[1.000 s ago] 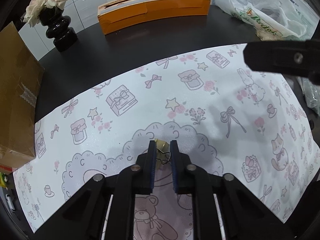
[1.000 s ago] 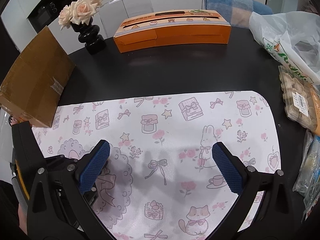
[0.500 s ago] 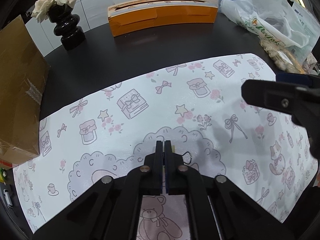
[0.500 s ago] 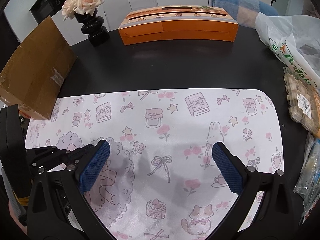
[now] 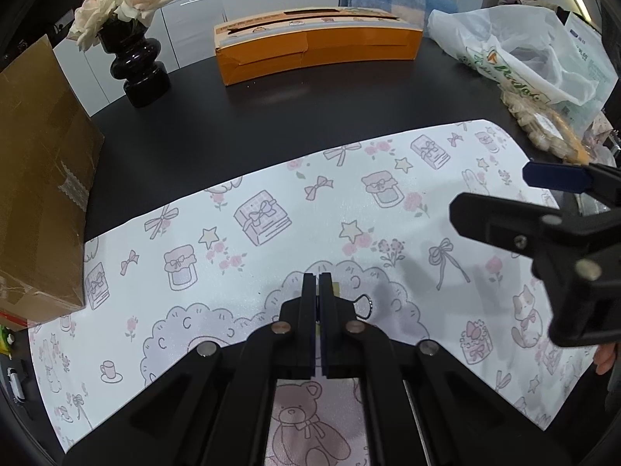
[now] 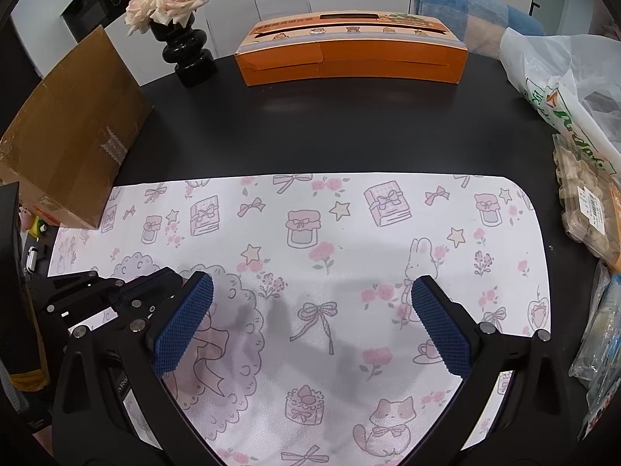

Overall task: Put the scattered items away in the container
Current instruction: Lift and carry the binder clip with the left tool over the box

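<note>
My left gripper (image 5: pixel 317 277) is shut on a small gold item (image 5: pixel 338 289) over the patterned mat (image 5: pixel 271 178). Only a yellowish sliver and a thin wire loop (image 5: pixel 366 306) stick out to the right of the fingers; the rest of the item is hidden. My right gripper (image 6: pixel 310 322) is open above the mat, with nothing between its blue pads (image 6: pixel 438 322). In the right wrist view the left gripper (image 6: pixel 116 295) is low at the left. The right gripper (image 5: pixel 543 209) reaches in from the right in the left wrist view. A long orange box (image 6: pixel 349 54) with a slot on top lies at the back.
A brown cardboard box (image 5: pixel 35 178) sits at the mat's left end. A black vase of pale roses (image 6: pixel 186 42) stands at the back left. A white plastic bag (image 5: pixel 520 50) and packs of snacks (image 6: pixel 586 209) crowd the right edge of the black table (image 6: pixel 349 128).
My left gripper has shut on the small gold item that lay between its open fingers. The right gripper has shifted right and lower in the left wrist view and stays open.
</note>
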{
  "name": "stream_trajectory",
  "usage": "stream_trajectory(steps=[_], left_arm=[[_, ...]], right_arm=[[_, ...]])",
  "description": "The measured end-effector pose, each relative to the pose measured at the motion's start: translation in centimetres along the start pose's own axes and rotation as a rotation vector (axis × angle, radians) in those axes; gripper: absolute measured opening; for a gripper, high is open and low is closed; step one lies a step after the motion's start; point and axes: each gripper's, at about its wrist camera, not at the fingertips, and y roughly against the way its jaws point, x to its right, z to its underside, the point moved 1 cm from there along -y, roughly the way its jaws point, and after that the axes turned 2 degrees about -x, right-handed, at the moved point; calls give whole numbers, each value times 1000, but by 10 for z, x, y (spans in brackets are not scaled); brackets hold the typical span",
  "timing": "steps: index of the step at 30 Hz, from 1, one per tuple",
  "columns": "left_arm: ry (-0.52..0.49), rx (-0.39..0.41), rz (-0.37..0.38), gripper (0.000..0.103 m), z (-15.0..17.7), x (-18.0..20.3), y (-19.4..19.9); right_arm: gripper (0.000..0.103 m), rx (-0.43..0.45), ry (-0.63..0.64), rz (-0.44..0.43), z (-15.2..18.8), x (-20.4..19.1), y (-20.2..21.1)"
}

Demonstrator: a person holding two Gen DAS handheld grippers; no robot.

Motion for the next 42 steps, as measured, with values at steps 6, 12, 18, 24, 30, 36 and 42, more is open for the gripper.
stream_trajectory(steps=[6, 12, 18, 24, 30, 36, 42], left_arm=[[23, 26, 9, 1, -2, -8, 15], [61, 53, 24, 1, 2, -27, 36], [103, 90, 19, 1, 5, -60, 67], [151, 148, 21, 1, 1, -103, 111], [189, 218, 22, 1, -5, -139, 158], [244, 277, 17, 1, -9, -182, 196], [296, 323, -8, 1, -9, -232, 230]], right_arm=[[103, 16, 54, -2, 2, -18, 8], [103, 37, 97, -6, 5, -43, 22], [103, 41, 132, -7, 1, -73, 34], [103, 38, 171, -28, -7, -113, 48], [103, 66, 247, -29, -26, -159, 77], [103, 104, 335, -18, -55, -214, 106], [103, 137, 389, -42, -83, -271, 123]])
